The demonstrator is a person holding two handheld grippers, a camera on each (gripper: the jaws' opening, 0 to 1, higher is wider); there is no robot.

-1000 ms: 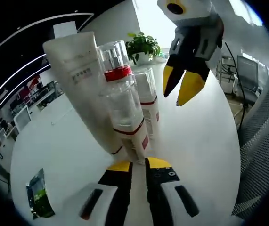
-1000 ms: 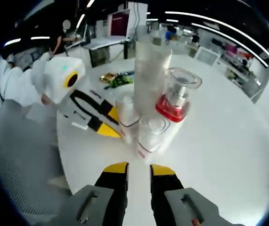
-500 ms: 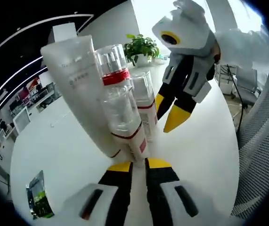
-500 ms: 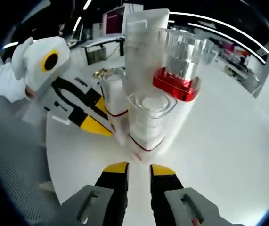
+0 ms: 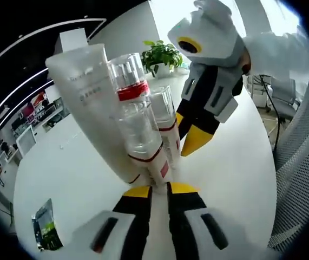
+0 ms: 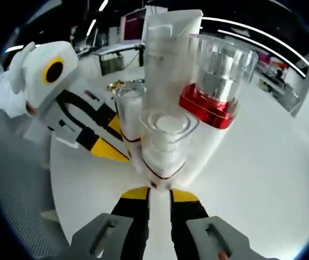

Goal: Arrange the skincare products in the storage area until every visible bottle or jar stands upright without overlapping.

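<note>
Left gripper [image 5: 159,189]: yellow-tipped jaws nearly pressed together, nothing between them, tips just short of the foot of a small clear-capped bottle with a red band [image 5: 143,142]. Right gripper [image 6: 153,194]: jaws likewise almost closed and empty, tips just before a second clear-capped white bottle with a red line [image 6: 165,146]. Landmark: tall frosted white squeeze tube [image 5: 92,103], standing on its cap on the round white table [image 5: 78,179]. Beside the tube, touching or nearly so, a taller pump bottle with a red collar and clear overcap [image 5: 130,81]; both small bottles close in front of it. All four upright, tightly clustered. Handling, by judgement: hard glossy plastic, light, easily toppled, slippery at the caps; tube soft, yielding to pressure. Best hold low on the white body, under the cap. Beyond the tube, a potted green plant [image 5: 164,54]; well behind the cluster, a green sachet [image 5: 46,225].
</note>
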